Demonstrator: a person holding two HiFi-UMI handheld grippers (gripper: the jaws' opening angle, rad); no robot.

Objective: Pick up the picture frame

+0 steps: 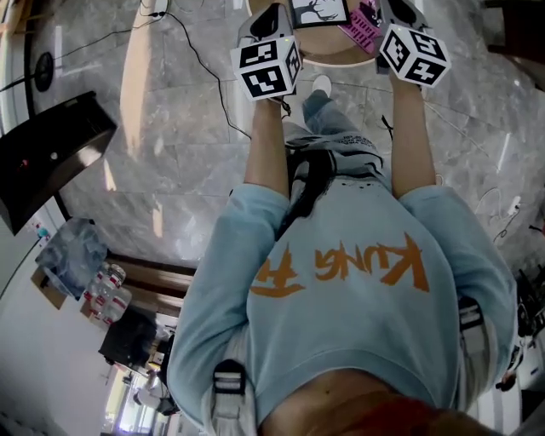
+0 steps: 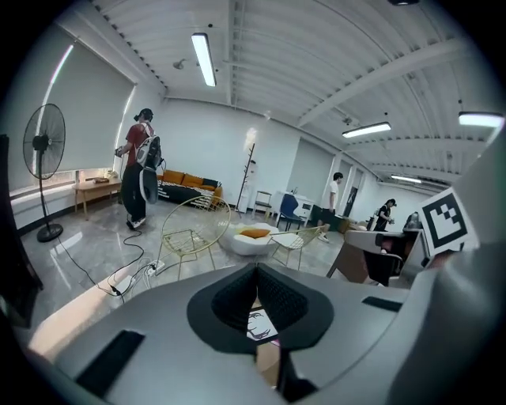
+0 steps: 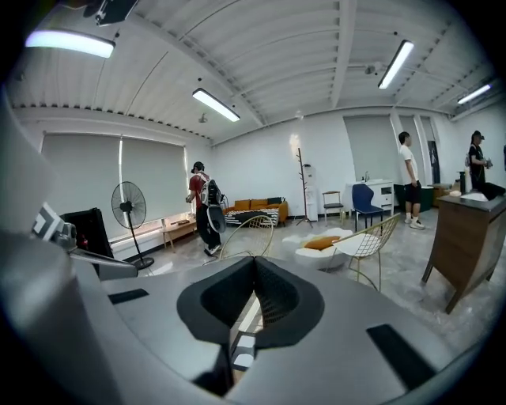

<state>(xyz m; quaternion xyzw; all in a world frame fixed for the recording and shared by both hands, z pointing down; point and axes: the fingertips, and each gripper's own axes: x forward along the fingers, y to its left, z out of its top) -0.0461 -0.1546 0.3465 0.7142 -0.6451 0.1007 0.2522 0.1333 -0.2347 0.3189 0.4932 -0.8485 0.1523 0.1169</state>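
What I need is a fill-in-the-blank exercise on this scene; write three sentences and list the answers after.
1. The jaws of the left tool and the right tool are ____, gripping nothing.
2. The item beside the picture frame on the round table is ____ in colour.
3. The lettering on the person's light-blue sweatshirt is ____ in colour.

Missing words: shut; pink; orange.

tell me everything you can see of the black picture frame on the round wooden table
The black picture frame has a thin dark border around a white sheet with a black line drawing. It sits on the light round wooden table, cut off by the head view's top edge, with a pink patterned item close at its right. Whether it lies flat or is propped cannot be told. The left gripper and right gripper are shut and empty, not holding it.
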